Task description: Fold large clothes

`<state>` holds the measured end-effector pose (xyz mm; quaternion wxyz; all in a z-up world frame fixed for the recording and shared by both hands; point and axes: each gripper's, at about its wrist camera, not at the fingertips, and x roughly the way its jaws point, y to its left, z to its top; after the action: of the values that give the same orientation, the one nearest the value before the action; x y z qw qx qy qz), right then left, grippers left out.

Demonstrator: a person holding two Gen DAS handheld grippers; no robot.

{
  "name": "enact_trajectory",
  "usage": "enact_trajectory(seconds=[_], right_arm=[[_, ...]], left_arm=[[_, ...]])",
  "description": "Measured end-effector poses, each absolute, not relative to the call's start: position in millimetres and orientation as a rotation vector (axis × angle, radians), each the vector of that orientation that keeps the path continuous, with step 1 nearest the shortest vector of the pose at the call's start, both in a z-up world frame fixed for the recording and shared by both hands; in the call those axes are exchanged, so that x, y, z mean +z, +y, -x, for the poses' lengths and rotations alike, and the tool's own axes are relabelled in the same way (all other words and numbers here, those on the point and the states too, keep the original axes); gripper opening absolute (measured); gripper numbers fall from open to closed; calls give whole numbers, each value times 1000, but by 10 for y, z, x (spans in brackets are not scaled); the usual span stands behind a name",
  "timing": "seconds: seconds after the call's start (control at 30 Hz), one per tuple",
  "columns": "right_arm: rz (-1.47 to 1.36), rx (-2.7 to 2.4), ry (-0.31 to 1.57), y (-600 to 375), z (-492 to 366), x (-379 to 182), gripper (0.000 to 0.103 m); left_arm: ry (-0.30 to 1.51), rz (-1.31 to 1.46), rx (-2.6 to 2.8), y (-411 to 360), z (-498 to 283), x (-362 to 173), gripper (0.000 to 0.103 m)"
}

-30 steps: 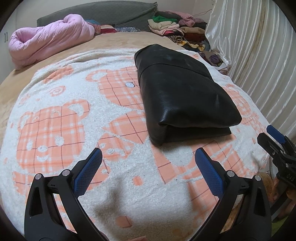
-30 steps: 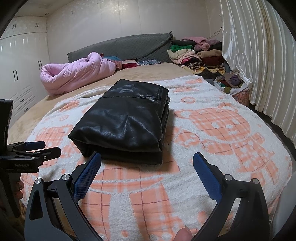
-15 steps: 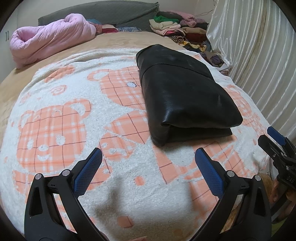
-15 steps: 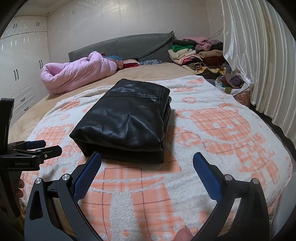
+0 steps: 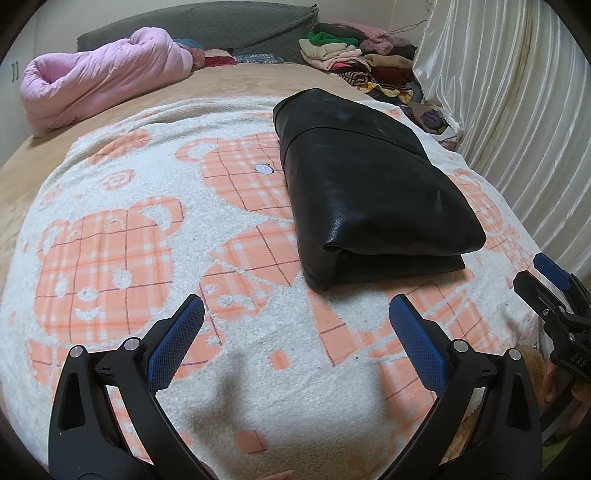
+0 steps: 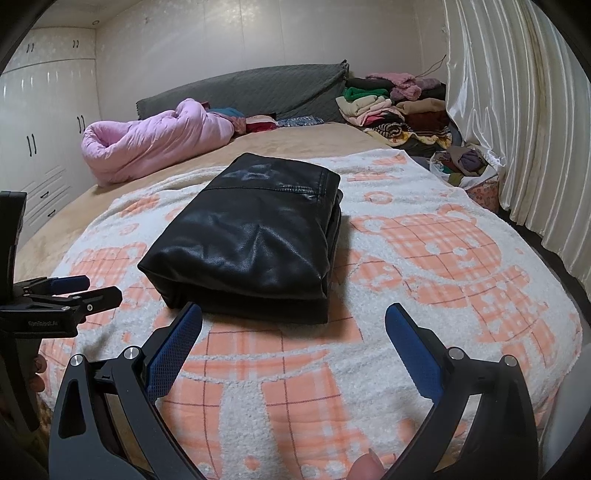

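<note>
Two pairs of tongs hang over the near edge of the bed, both released and empty, likely drawn back because the fold looks finished. Going left to right in the left wrist view: a pink quilt [image 5: 99, 79] is bundled at ten o'clock near the grey headboard [image 5: 207, 26], out of the working area. The left tongs [image 5: 295, 332] hover at six o'clock with blue pads spread wide above the bear-print blanket [image 5: 110, 240], touching nothing. The black leather jacket [image 5: 369, 192] lies at one o'clock, folded into a thick rectangular packet resting flat on the blanket, its doubled edge facing the tongs. Stacked folded clothes [image 5: 343, 55] sit at the head of the bed beside the white curtain [image 5: 517, 92], perhaps where finished pieces go. The right tongs [image 6: 293, 332] hover just short of the packet's near edge, jaws wide apart, well placed to lift or tidy it next.
</note>
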<state>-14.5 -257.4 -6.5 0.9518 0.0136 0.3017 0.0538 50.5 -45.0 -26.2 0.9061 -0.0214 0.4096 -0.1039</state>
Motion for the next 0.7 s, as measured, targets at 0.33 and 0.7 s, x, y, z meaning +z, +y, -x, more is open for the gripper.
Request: enact_trajectory(seconds=[0.33,0.7], right_arm=[[-18,103,623,-2563,135,-80,99],[-52,28,587,-2710,166,-46,99]], left_arm=[[855,28,-191,-425,-512,-302,94],[862,30,-184,-384,-527,-340,94]])
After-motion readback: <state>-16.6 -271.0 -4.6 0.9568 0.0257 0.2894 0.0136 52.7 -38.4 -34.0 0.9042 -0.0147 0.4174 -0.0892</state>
